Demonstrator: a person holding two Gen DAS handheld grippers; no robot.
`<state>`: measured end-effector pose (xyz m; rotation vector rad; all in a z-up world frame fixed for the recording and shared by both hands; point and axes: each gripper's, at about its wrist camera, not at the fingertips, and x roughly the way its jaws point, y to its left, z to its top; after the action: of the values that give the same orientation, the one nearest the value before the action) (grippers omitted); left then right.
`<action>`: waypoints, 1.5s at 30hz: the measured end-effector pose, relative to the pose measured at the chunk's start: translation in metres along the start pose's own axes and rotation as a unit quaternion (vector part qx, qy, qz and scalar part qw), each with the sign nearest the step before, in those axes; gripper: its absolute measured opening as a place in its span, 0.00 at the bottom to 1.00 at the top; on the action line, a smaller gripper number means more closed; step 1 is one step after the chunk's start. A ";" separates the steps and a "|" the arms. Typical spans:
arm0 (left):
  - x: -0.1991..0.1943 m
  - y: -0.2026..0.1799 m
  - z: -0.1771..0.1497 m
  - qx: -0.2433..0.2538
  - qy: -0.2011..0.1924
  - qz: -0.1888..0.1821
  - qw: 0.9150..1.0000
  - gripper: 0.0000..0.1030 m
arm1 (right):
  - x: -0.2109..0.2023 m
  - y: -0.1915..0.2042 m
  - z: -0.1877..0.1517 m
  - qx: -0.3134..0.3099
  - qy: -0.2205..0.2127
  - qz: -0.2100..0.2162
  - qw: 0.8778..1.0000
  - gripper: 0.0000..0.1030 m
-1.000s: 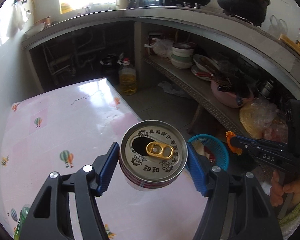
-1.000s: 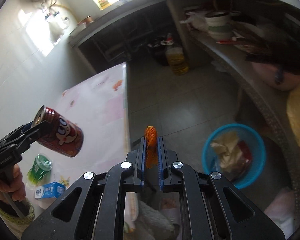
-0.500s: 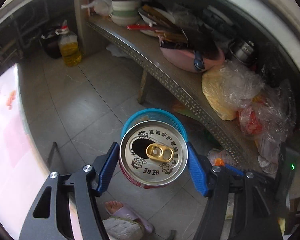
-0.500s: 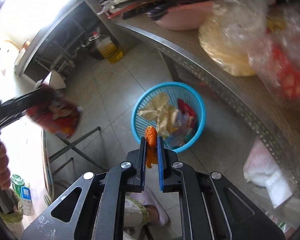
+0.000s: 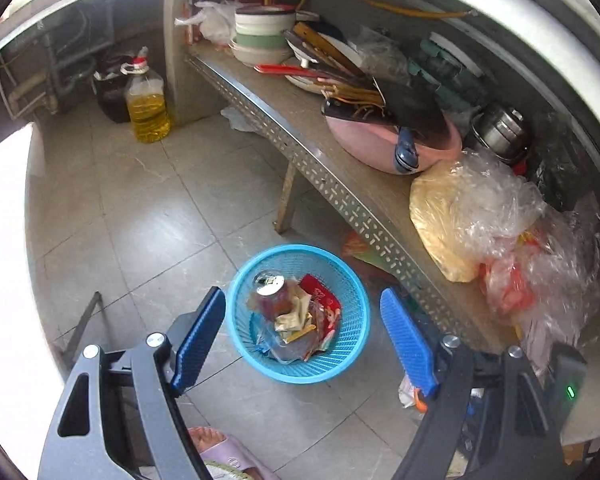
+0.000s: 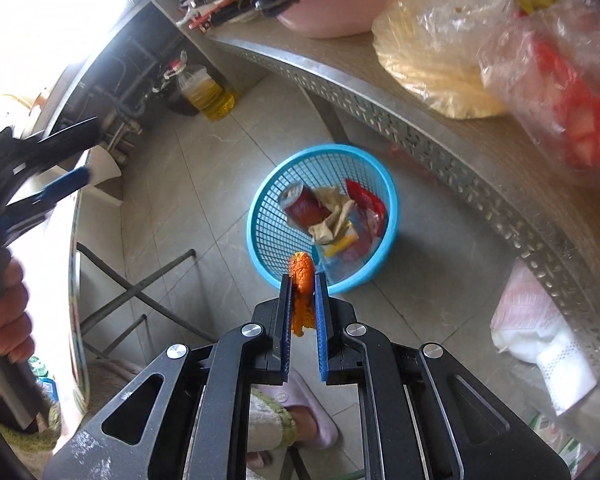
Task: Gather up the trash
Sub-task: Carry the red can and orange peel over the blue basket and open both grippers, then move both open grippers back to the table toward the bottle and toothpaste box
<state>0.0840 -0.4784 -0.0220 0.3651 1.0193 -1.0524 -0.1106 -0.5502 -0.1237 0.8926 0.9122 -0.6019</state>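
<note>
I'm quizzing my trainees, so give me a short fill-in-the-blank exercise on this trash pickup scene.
1. The red can lies inside the blue ____.
2. The right gripper is shut on a piece of ____ peel.
3. The left gripper is ____, nothing between its pads.
4. The bottle of yellow oil stands on the ____.

Missing words: basket; orange; open; floor

Home kitchen, oil bottle (image 5: 147,110), stacked bowls (image 5: 262,36)

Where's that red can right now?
The can lies in the blue basket on the floor, at its left side beside crumpled wrappers.
</note>
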 end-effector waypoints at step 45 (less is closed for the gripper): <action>-0.345 0.218 -0.315 -0.217 -0.199 0.149 0.944 0.77 | -0.053 0.317 -0.102 -0.463 -0.025 0.213 0.860 0.71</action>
<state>0.0667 0.0302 0.0588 -0.0581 0.7701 -0.5724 0.0641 -0.2968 0.0146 0.1712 0.7868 0.2227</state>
